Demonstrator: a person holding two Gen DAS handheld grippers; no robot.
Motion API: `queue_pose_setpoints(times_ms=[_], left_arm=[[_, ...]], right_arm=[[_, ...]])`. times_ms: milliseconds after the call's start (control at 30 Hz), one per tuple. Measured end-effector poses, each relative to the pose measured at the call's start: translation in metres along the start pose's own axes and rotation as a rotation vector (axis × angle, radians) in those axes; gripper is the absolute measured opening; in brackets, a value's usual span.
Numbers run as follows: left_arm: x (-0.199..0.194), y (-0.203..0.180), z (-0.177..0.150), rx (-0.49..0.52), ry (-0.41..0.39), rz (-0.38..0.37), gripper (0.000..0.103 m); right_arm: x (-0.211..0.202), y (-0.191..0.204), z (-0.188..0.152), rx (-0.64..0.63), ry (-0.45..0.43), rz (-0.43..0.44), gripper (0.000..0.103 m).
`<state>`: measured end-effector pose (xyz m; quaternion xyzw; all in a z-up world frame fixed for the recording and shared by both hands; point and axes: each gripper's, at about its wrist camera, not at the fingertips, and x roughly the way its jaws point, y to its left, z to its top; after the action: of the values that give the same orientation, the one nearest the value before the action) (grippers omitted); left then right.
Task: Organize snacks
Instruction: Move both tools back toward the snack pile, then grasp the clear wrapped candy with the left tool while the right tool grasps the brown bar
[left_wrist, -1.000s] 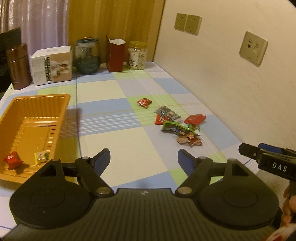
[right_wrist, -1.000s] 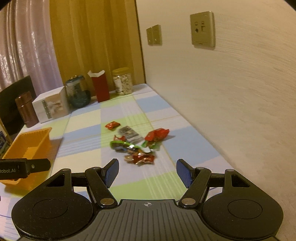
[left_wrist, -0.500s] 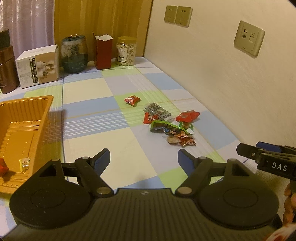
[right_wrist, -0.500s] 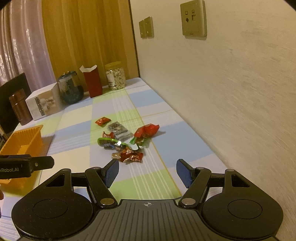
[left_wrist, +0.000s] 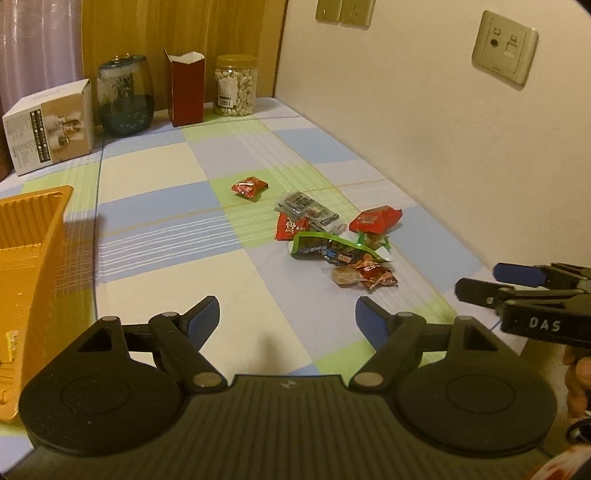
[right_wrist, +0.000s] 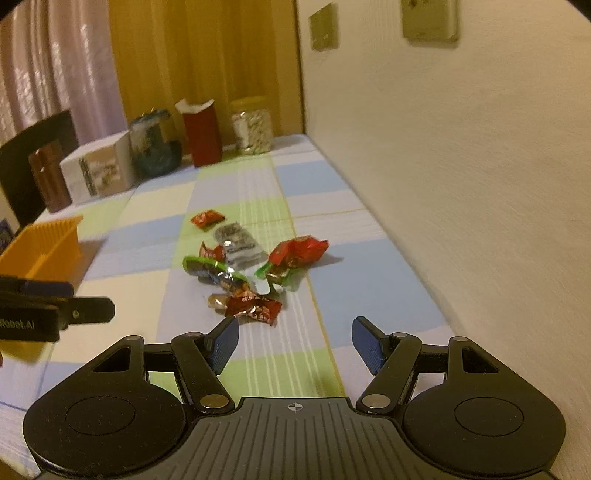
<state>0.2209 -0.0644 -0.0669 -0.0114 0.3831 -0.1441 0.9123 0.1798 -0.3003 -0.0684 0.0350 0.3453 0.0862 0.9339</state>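
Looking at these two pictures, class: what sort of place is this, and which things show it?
Most likely a room in a home. A checked tablecloth covers a table against a wall with sockets, curtains hang behind, and a jar of nuts stands beyond loose snack packets.

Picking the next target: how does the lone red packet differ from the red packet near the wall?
The lone red packet lies flat, apart from the pile; the red packet near the wall is puffier and rests on a green wrapper at the pile's edge. It also looks larger. Both are red, unopened-looking, lying on the tablecloth.
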Motion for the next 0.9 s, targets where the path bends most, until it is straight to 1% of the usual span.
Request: queue_pose_setpoints(times_ms=[133, 233, 433, 533, 633, 733, 800, 833, 900], left_arm=[[0.017, 0.005, 0.001, 0.006, 0.017, 0.001, 0.079], [0.028, 0.008, 0.002, 0.007, 0.022, -0.009, 0.079], [0.047, 0.015, 0.002, -0.001, 0.033, -0.023, 0.079], [0.052, 0.017, 0.001, -0.006, 0.037, -0.03, 0.079], [0.055, 0.019, 0.0, -0.005, 0.04, -0.034, 0.079], [0.058, 0.021, -0.001, -0.008, 0.044, -0.04, 0.079], [0.059, 0.021, -0.003, -0.008, 0.044, -0.044, 0.079], [0.06, 0.021, -0.003, -0.01, 0.044, -0.047, 0.079], [0.059, 0.02, -0.003, -0.011, 0.043, -0.05, 0.079]], right_arm=[[0.028, 0.002, -0.004, -0.066, 0.007, 0.039, 0.068], [0.05, 0.006, -0.008, -0.144, 0.007, 0.067, 0.068], [0.086, 0.01, -0.01, -0.247, 0.014, 0.103, 0.068], [0.101, 0.009, -0.009, -0.264, 0.028, 0.126, 0.056], [0.109, 0.006, -0.007, -0.254, 0.024, 0.152, 0.055], [0.114, 0.008, -0.005, -0.275, 0.015, 0.183, 0.053], [0.115, 0.011, -0.004, -0.287, 0.015, 0.206, 0.048], [0.115, 0.013, -0.004, -0.292, 0.015, 0.211, 0.044], [0.113, 0.016, -0.004, -0.306, 0.015, 0.203, 0.039]])
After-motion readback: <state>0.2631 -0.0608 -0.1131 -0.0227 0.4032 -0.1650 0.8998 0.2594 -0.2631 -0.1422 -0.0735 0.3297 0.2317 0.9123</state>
